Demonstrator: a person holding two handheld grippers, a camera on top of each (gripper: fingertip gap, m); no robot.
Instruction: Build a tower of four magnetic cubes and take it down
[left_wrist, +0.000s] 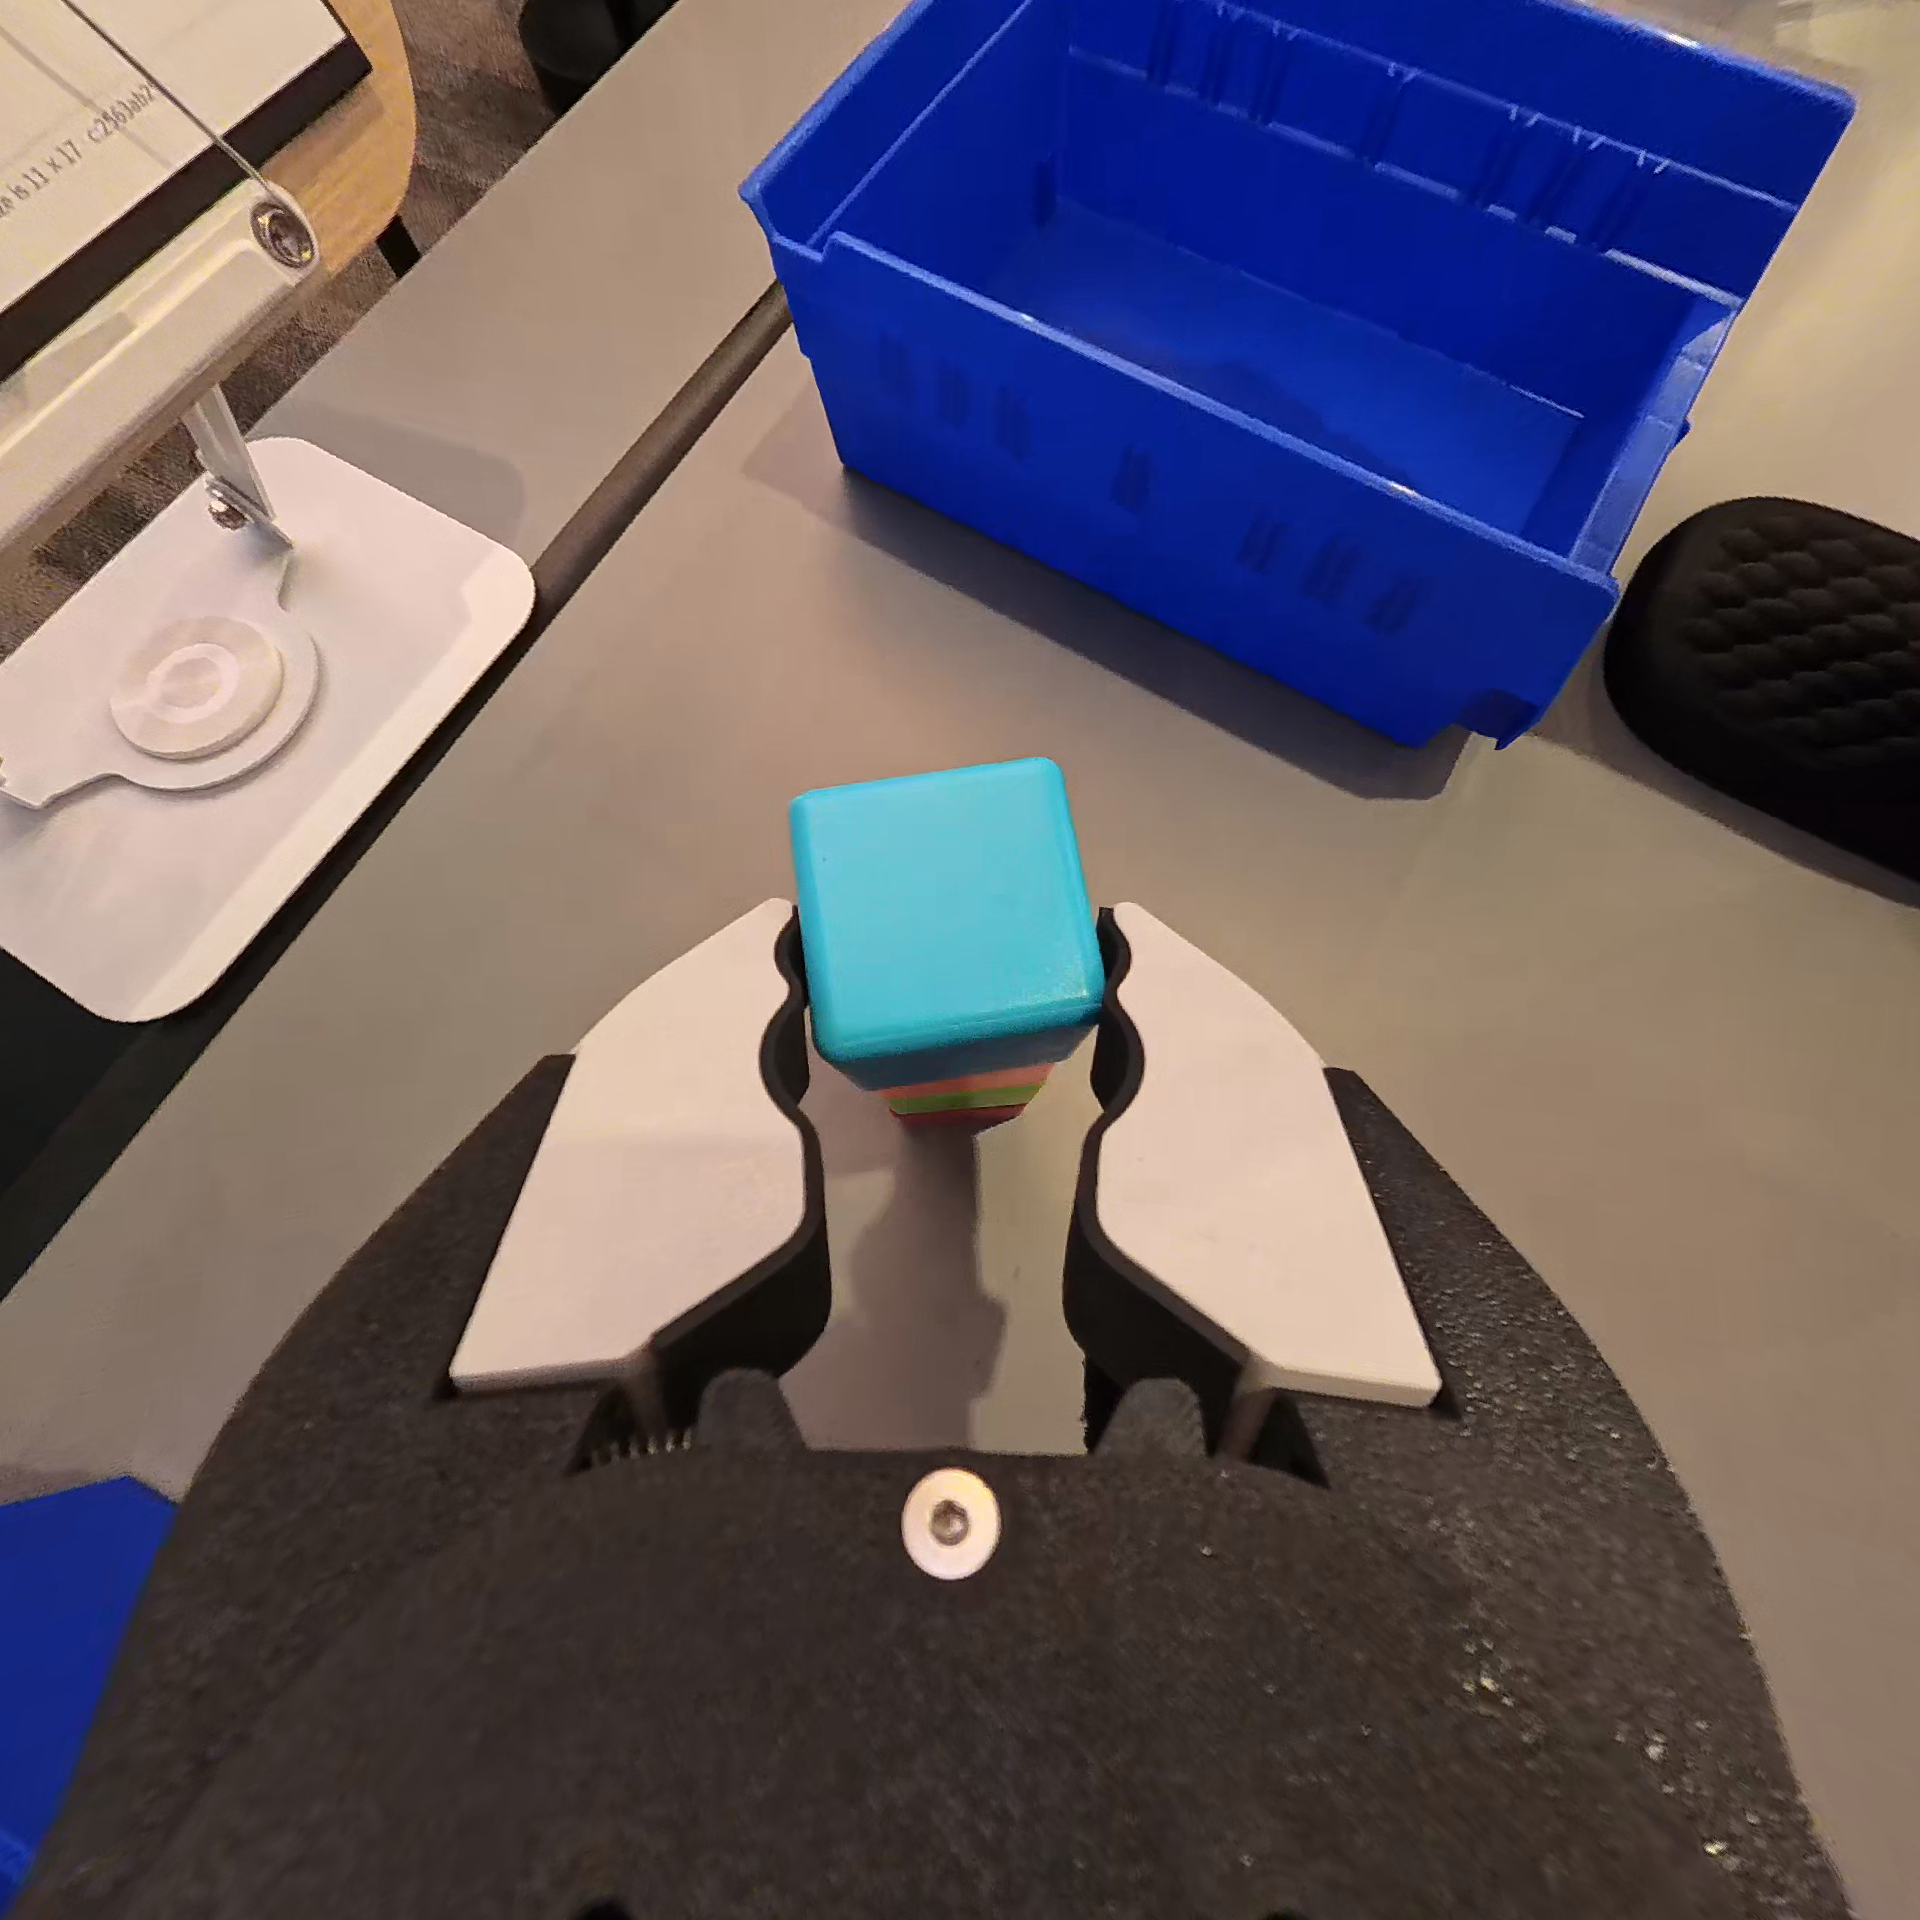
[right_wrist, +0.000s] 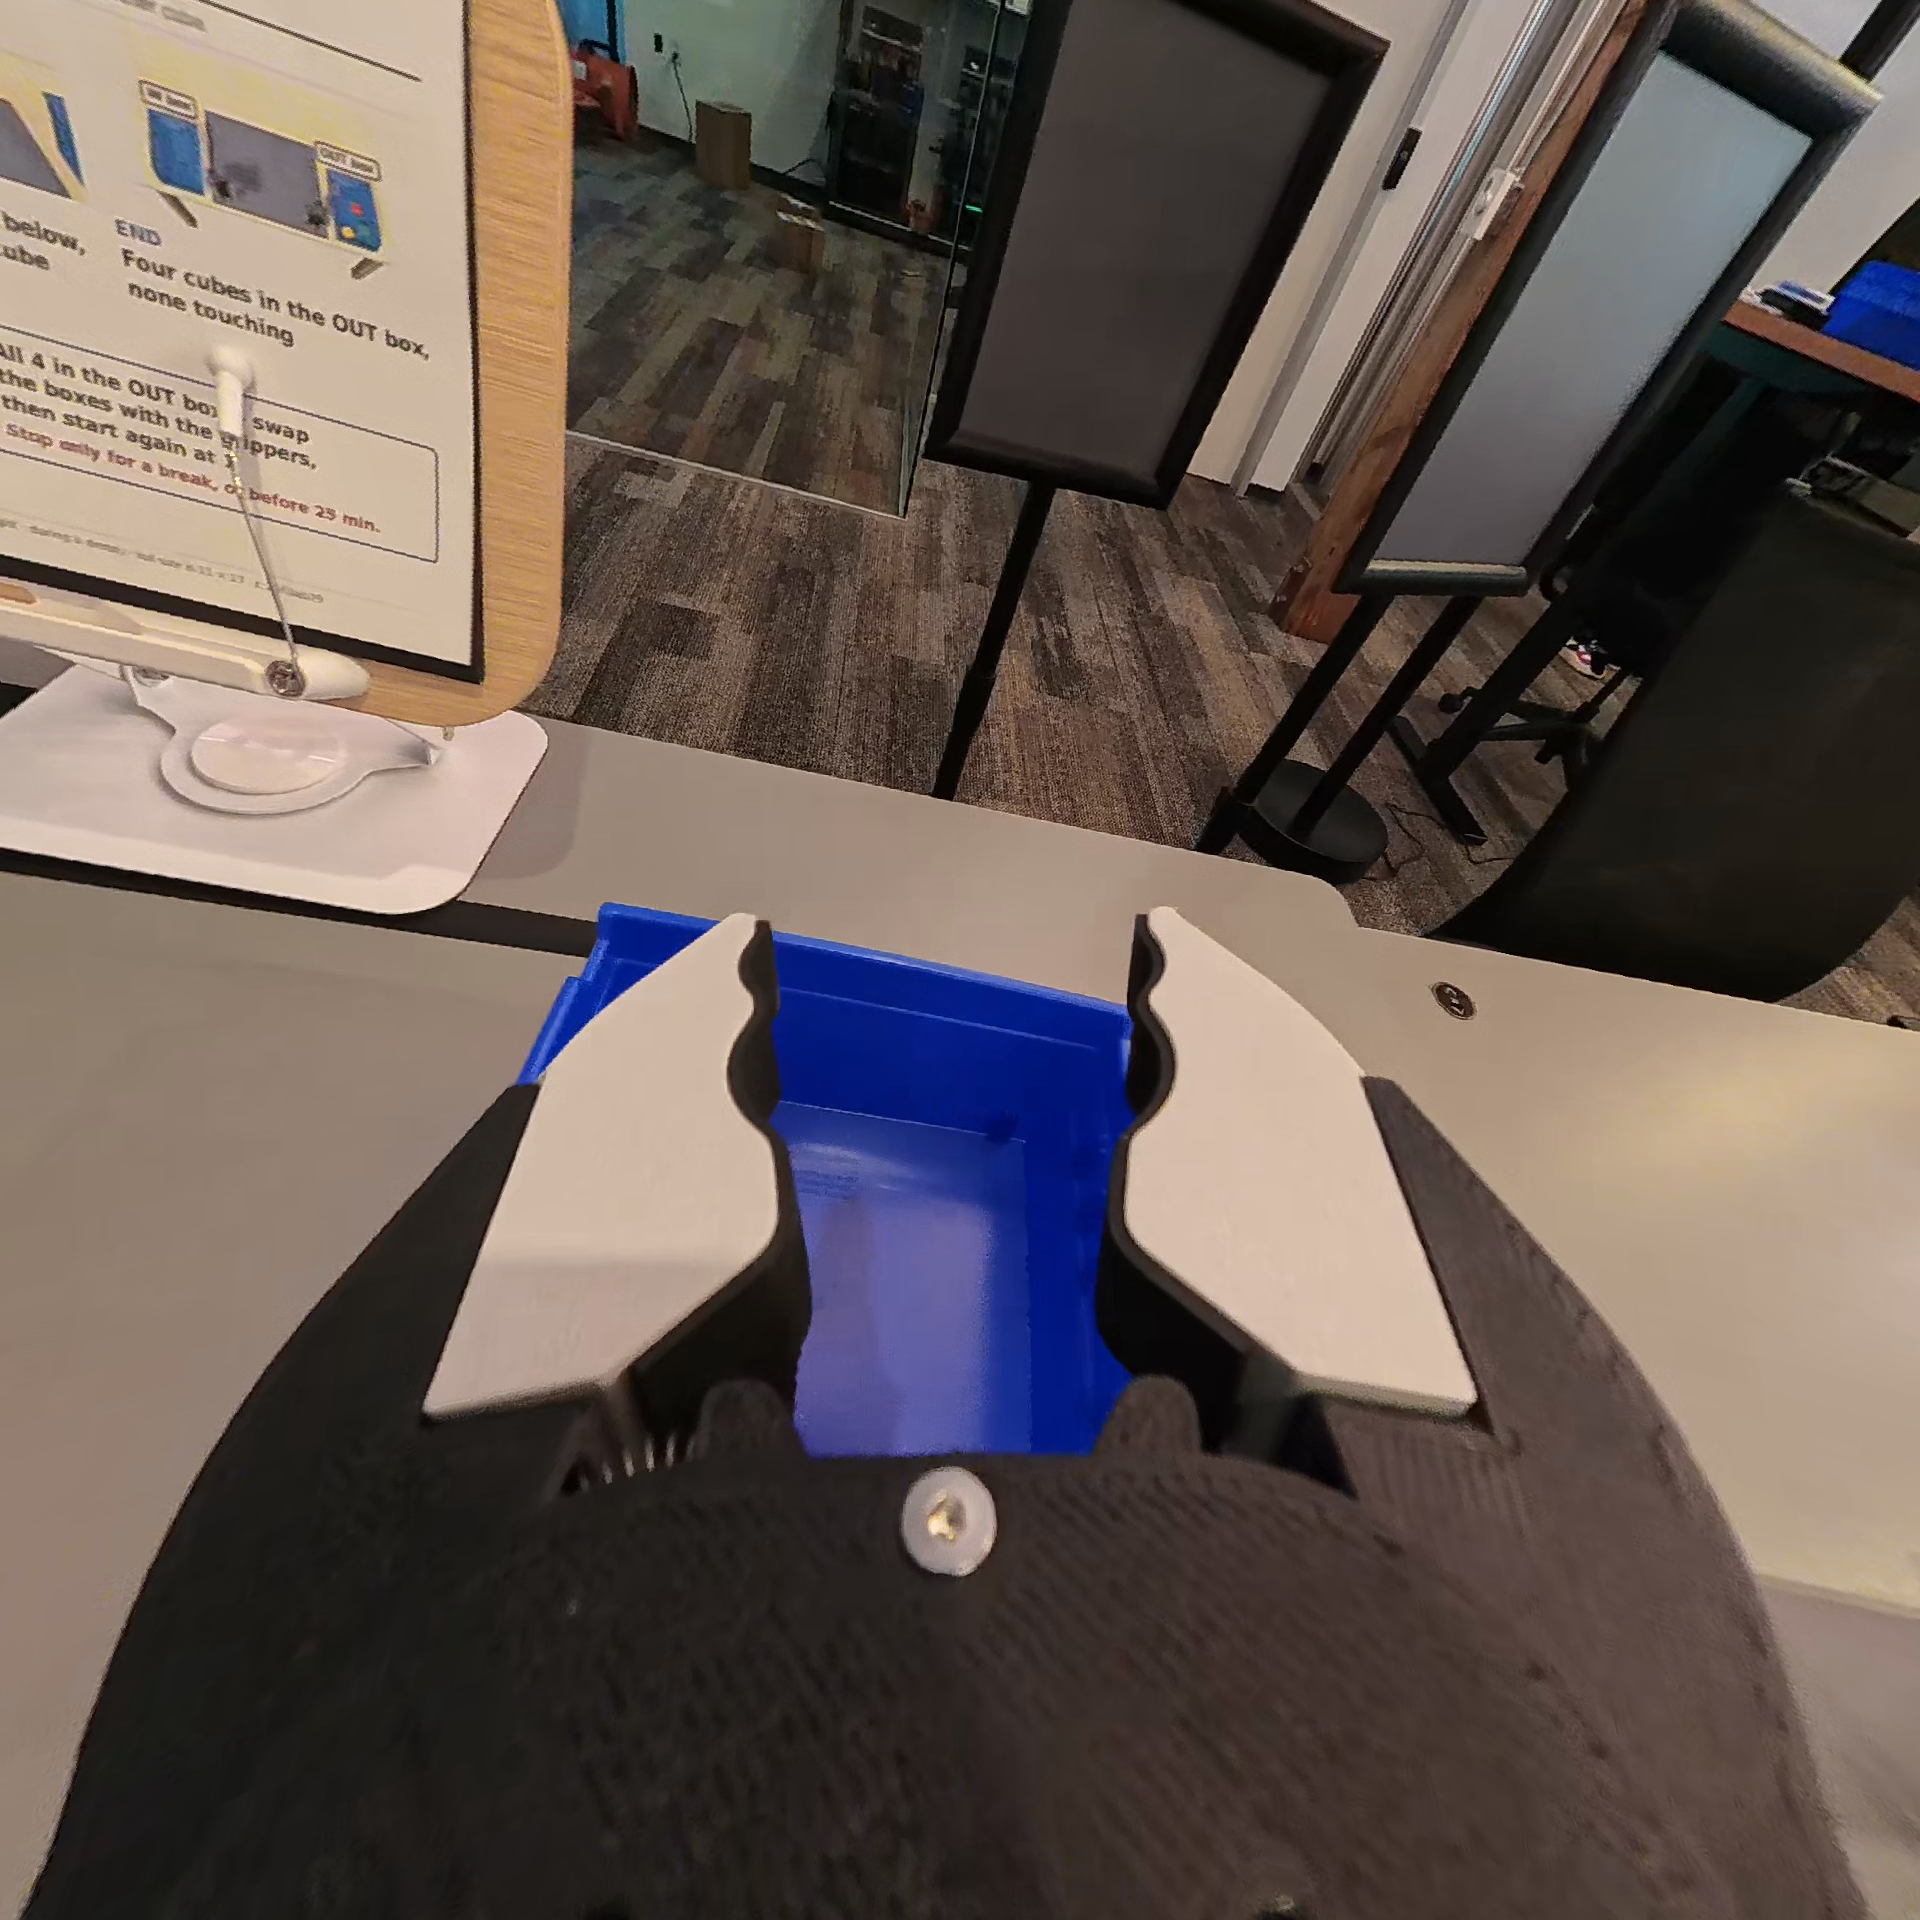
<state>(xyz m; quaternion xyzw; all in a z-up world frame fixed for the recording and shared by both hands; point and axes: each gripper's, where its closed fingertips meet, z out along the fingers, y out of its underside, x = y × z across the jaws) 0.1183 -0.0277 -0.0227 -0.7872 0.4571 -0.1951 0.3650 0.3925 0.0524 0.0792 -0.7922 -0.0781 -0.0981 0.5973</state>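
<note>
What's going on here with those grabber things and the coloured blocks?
A person is working two hand-held grippers at a grey table. The left gripper sits around the turquoise cube topping a stack of coloured cubes; whether it is squeezing the cube cannot be told. Pink, green and red layers show beneath. The right gripper is open, holds nothing and hangs over a blue bin. In the left view a blue bin behind the stack looks empty.

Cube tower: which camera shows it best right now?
The left wrist view: the cube tower stands between the left gripper fingers, teal cube on top, coloured layers visible beneath. The right wrist view shows none of it, only the open right gripper over a blue bin.
</note>
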